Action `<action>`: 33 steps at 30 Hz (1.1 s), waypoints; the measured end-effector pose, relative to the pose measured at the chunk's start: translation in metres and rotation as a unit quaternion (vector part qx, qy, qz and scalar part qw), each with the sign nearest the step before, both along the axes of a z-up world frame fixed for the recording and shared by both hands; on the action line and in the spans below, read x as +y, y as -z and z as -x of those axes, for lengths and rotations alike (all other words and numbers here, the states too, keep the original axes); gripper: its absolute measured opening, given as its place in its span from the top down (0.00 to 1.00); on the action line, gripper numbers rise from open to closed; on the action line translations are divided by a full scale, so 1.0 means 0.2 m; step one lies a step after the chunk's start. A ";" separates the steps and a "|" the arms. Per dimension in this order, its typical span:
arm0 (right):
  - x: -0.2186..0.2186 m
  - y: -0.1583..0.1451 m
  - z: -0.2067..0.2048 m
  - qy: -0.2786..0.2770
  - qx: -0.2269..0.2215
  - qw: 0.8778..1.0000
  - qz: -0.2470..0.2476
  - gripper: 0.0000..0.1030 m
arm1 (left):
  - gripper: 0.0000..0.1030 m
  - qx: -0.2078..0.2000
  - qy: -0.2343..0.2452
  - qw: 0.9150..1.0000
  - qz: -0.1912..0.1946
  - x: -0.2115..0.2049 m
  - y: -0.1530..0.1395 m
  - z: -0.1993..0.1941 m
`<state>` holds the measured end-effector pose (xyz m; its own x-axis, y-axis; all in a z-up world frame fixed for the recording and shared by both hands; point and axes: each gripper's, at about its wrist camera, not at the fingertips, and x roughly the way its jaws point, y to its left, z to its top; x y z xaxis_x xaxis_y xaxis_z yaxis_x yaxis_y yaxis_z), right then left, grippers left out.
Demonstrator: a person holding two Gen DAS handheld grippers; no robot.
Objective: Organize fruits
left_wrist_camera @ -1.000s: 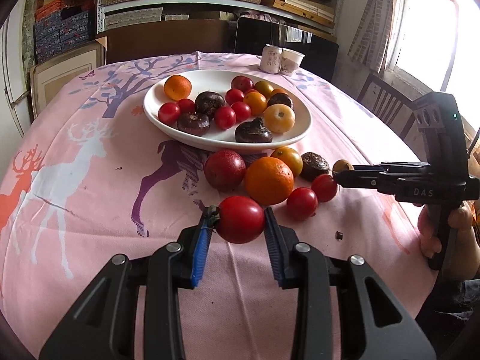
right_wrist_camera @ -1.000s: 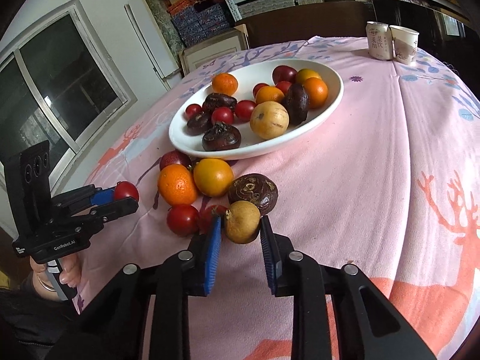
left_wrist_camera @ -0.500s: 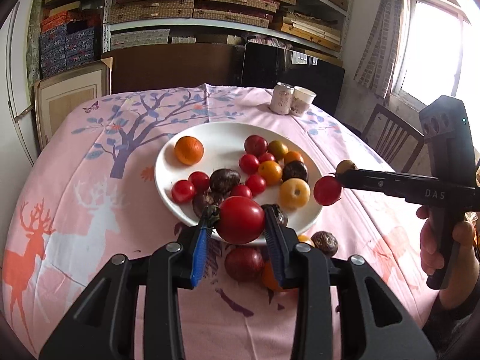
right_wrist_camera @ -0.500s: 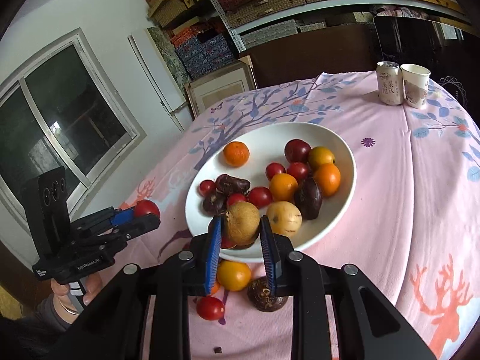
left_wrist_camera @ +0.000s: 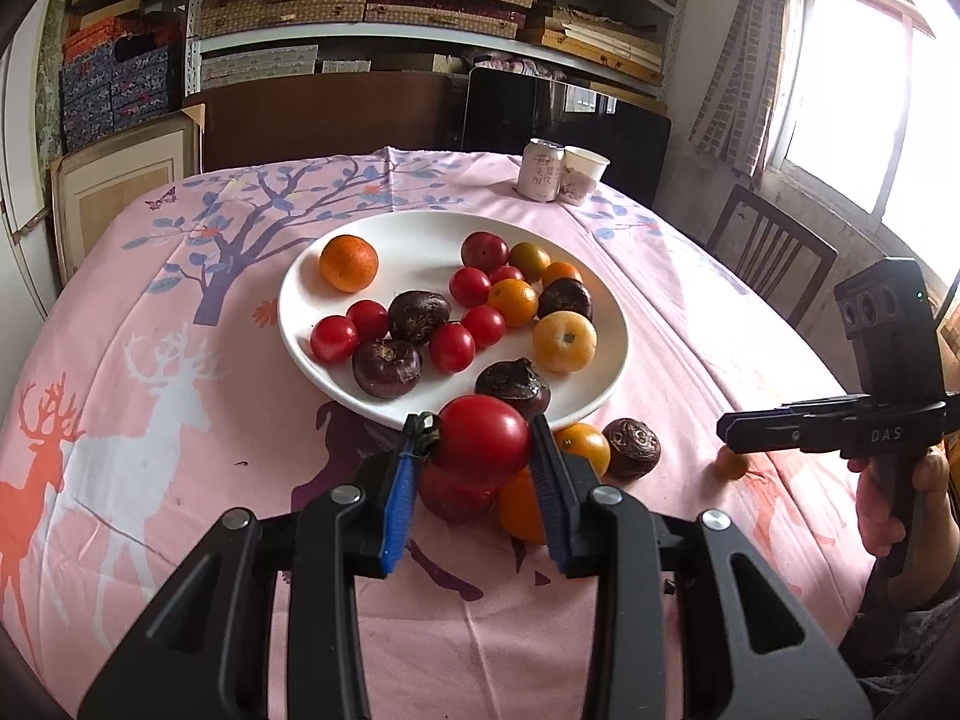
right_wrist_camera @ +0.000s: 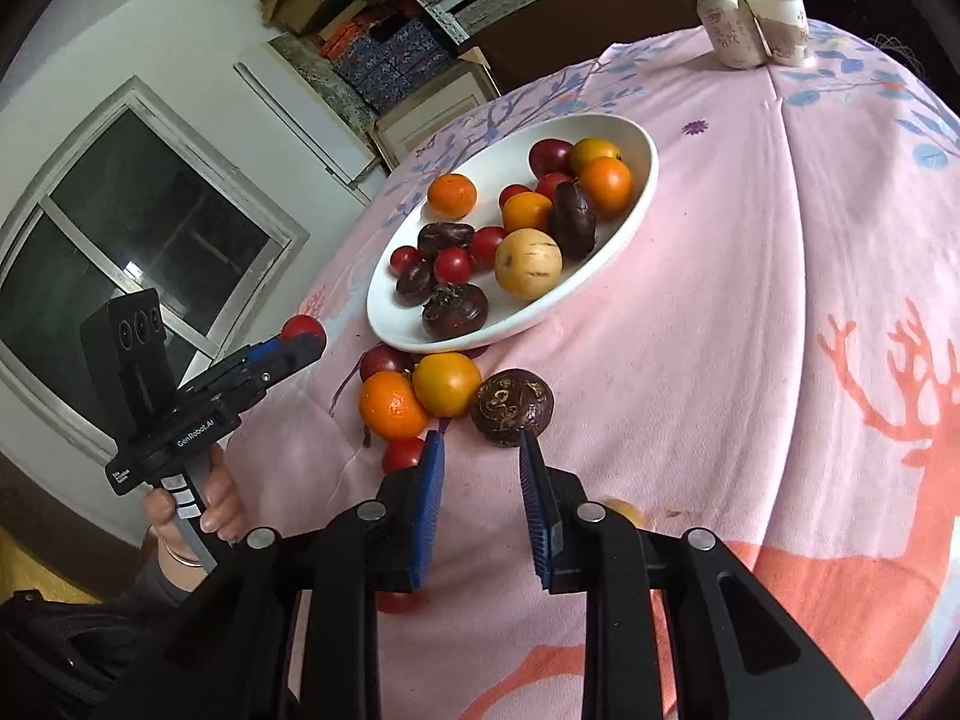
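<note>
My left gripper (left_wrist_camera: 477, 456) is shut on a red tomato (left_wrist_camera: 482, 441), held above the tablecloth just in front of the white plate (left_wrist_camera: 300, 333); it also shows in the right wrist view (right_wrist_camera: 303, 329). The plate holds several tomatoes, oranges and dark water chestnuts. My right gripper (right_wrist_camera: 480, 468) is open and empty, low over the cloth. A small tan fruit (right_wrist_camera: 624, 511) lies on the cloth beside its right finger, also seen in the left wrist view (left_wrist_camera: 731, 463). Loose fruit lies before the plate: an orange (right_wrist_camera: 391, 405), a yellow-orange fruit (right_wrist_camera: 447, 383), a dark chestnut (right_wrist_camera: 511, 407).
A can (left_wrist_camera: 540, 169) and a paper cup (left_wrist_camera: 581, 175) stand at the table's far edge. A wooden chair (left_wrist_camera: 768, 252) stands at the right of the table. Shelves with boxes fill the back wall. A small red tomato (right_wrist_camera: 403, 455) lies near my right gripper's left finger.
My right gripper has opened and let go of the tan fruit, which now lies on the cloth. It dropped back from the plate. My left gripper still holds the tomato and sits lower, nearer the plate's rim.
</note>
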<state>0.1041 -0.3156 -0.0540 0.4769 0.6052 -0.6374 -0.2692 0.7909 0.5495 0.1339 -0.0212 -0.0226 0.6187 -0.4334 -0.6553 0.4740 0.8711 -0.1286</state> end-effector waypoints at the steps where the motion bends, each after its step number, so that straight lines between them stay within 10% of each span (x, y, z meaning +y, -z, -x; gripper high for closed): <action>1: 0.01 -0.02 0.01 -0.002 -0.009 1.000 0.004 0.75 | 0.66 -0.001 -0.001 1.000 0.000 0.00 0.00 0.00; 7: 0.06 -0.05 0.02 -0.013 -0.036 0.998 0.045 0.71 | 0.66 0.004 -0.010 1.000 0.013 0.03 0.02 -0.02; 12: 0.26 -0.03 0.24 -0.123 -0.076 0.980 0.136 0.44 | 0.66 0.015 -0.017 0.999 0.028 0.07 0.05 -0.05; 20: 0.43 0.10 0.31 -0.175 -0.059 0.967 0.175 0.72 | 0.66 0.021 -0.012 0.999 0.025 0.06 0.07 -0.05; 33: 0.31 -0.13 0.05 -0.104 -0.089 0.984 0.115 0.72 | 0.66 0.008 -0.016 1.000 0.008 0.04 -0.01 -0.09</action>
<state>0.0941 -0.2528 -0.0286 0.4748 0.5513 -0.6861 -0.5140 0.8065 0.2923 0.1515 -0.0138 -0.0208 0.6220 -0.4242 -0.6582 0.4441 0.8834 -0.1497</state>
